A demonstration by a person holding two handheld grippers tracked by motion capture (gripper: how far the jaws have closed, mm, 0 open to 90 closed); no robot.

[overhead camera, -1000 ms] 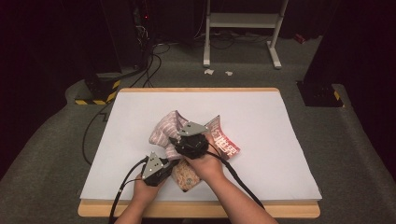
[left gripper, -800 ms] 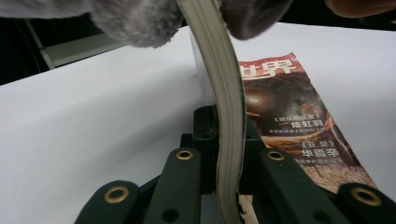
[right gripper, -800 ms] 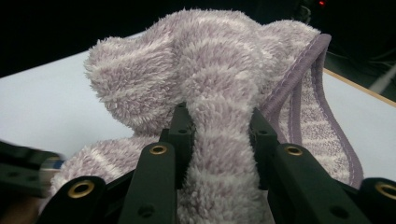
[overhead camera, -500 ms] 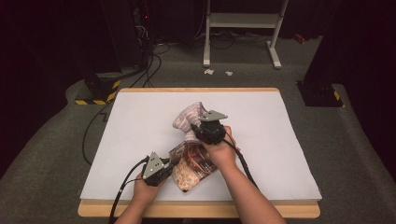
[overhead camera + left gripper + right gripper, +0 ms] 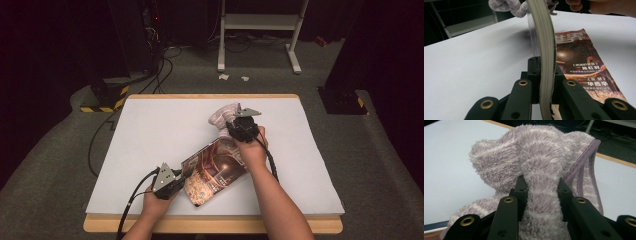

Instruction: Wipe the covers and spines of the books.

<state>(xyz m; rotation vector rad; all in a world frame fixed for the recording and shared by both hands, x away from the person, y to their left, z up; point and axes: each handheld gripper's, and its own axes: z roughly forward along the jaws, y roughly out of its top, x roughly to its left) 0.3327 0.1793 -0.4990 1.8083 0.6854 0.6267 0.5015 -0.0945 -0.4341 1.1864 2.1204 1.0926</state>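
- The left hand-held gripper (image 5: 176, 176) is clamped on the edge of a magazine (image 5: 215, 170), whose pages stand up between its jaws while the cover lies on the counter (image 5: 150, 130).
- The right hand-held gripper (image 5: 540, 185) pinches a bunched fold of a fluffy lilac towel (image 5: 534, 165) just beyond the magazine.
- To do it well, hold the magazine steady and lift the towel clear so it does not drag the pages.
- No containers are on the counter.

Lilac-and-white striped towel (image 5: 541, 165) (fluffy)

White table (image 5: 150, 135) — metal stand (image 5: 257, 22) behind.
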